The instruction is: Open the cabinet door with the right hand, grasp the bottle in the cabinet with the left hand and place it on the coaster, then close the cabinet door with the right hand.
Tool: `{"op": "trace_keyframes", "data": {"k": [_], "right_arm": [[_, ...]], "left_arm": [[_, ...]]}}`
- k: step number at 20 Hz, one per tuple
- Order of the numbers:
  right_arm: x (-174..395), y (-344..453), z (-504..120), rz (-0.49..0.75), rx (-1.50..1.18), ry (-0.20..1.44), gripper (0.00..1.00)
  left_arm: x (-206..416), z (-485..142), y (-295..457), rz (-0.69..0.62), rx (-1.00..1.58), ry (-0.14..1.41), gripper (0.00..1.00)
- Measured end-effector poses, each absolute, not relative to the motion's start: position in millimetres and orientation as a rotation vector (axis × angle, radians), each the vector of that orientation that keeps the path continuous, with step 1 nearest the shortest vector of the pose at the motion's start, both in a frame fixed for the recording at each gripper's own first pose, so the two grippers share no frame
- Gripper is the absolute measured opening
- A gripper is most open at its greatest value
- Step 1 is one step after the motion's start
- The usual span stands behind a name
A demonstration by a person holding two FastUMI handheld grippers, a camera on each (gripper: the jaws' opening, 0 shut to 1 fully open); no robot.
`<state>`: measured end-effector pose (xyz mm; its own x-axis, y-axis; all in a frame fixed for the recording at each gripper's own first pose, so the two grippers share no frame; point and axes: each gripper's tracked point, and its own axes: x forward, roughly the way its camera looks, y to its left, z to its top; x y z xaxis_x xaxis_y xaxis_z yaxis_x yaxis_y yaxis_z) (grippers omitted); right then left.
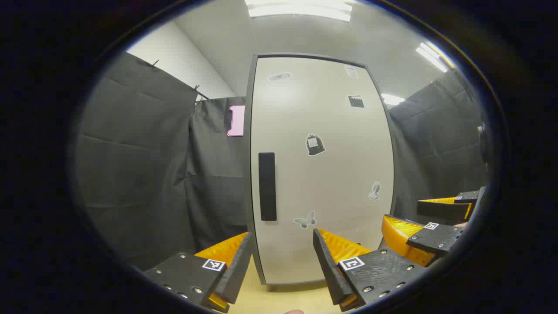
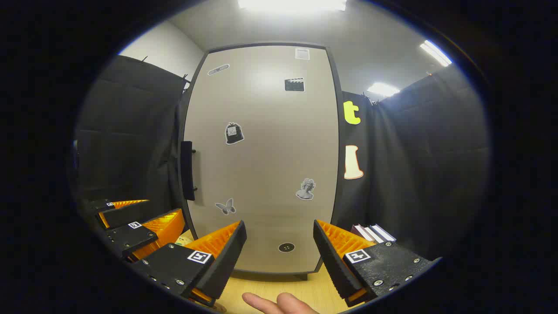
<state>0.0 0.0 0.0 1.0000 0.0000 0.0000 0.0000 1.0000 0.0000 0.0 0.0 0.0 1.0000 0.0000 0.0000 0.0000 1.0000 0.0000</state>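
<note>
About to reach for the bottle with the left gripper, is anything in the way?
Yes. The cabinet door is shut, so it stands between the left gripper and the cabinet's inside. Its handle is untouched.

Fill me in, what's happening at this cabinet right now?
A person holds two grippers facing a closed cabinet door. The right gripper and the left gripper are both open and hold nothing. The handle is untouched, so opening hasn't started. Some books lie to the cabinet's right.

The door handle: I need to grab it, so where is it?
The handle runs upright along the closed cabinet door's left edge in both views, above the butterfly sticker.
</note>
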Motion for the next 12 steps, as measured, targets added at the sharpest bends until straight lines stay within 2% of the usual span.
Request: {"op": "trace_keyframes", "data": {"k": [1, 2, 3, 4, 5, 6, 7, 8, 10, 11, 12], "right_arm": [[1.0, -0.4, 0.1, -0.002, -0.001, 0.001, 0.95], [1.5, -1.2, -0.8, -0.004, -0.002, 0.002, 0.95], [2.4, -1.2, -0.8, -0.004, -0.002, 0.003, 0.95], [2.9, -1.7, -0.9, -0.008, -0.003, 0.005, 0.95], [3.2, -1.6, -0.4, -0.008, -0.004, 0.005, 0.95], [3.8, -1.1, -0.6, -0.007, -0.004, 0.004, 0.95], [3.8, -0.9, -0.5, -0.007, -0.004, 0.004, 0.95], [3.5, 0.0, -0.3, -0.003, -0.006, 0.003, 0.95], [2.7, 0.6, 1.2, -0.002, -0.012, -0.002, 0.95], [2.3, 0.7, 2.3, -0.001, -0.011, -0.005, 0.95], [1.7, 0.5, 2.3, -0.001, -0.01, -0.007, 0.95]], "left_arm": [[0.2, 0.4, -0.1, 0.001, 0.0, -0.004, 0.79], [1.6, 1.5, -1.1, -0.006, -0.002, -0.009, 0.79], [3.1, 2.0, -2.6, -0.009, -0.001, -0.012, 0.84], [4.0, 3.0, -1.9, -0.009, 0.0, -0.012, 0.74], [5.1, 3.1, -1.9, -0.009, 0.003, -0.012, 0.73], [4.7, 4.3, -2.1, -0.011, 0.002, -0.014, 0.79], [4.1, 4.1, -3.5, -0.015, 0.001, -0.014, 0.79], [4.0, 4.7, -4.1, -0.017, -0.001, -0.015, 0.74], [5.0, 3.1, -4.1, -0.018, 0.005, -0.01, 0.73], [5.4, 2.1, -2.7, -0.013, 0.012, -0.005, 0.78], [5.8, 1.4, -0.6, -0.006, 0.015, 0.001, 0.79]]}}
